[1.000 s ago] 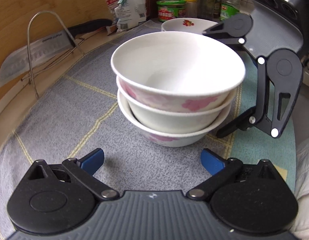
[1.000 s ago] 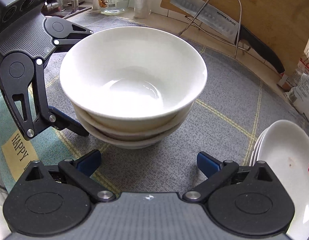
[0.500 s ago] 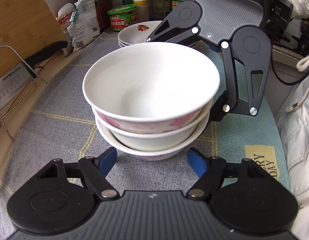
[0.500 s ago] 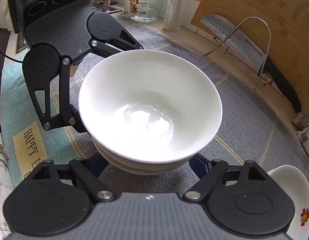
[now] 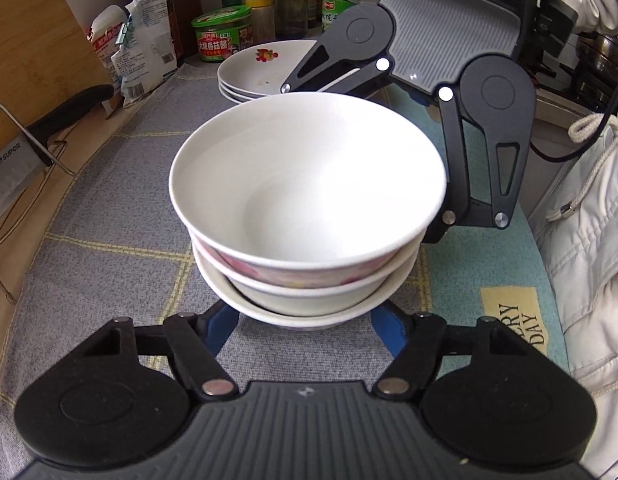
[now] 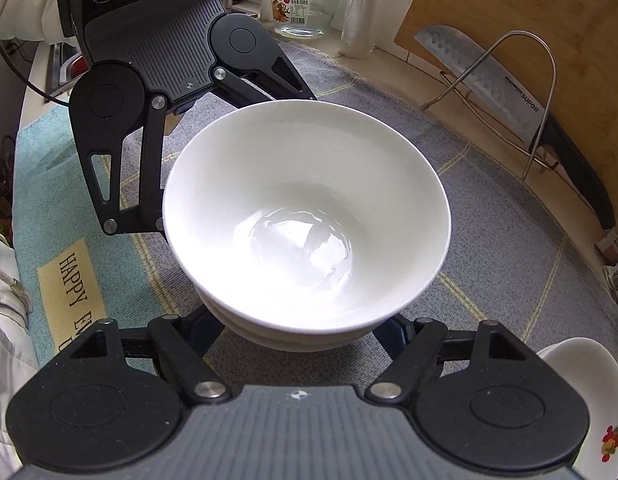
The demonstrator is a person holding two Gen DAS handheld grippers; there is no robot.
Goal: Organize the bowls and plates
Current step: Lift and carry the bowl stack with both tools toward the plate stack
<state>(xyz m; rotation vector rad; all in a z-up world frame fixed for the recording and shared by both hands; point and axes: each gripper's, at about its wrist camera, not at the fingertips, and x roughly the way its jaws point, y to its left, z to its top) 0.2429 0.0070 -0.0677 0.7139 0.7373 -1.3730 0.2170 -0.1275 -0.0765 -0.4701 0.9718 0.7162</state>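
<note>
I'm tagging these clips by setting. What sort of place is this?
Most likely a home kitchen counter: a cleaver on a wire rack by a wooden cutting board, sauce jars, and stacked bowls and plates.

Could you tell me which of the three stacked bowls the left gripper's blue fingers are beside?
The bottom bowl; the left gripper flanks its base, below the two upper bowls.

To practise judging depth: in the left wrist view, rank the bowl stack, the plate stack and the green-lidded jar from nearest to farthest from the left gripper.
1. Bowl stack: centre, between the closing jaws of the left gripper.
2. Plate stack: behind the bowls, slightly left.
3. Green-lidded jar: farthest, behind the plates, at the back.
</note>
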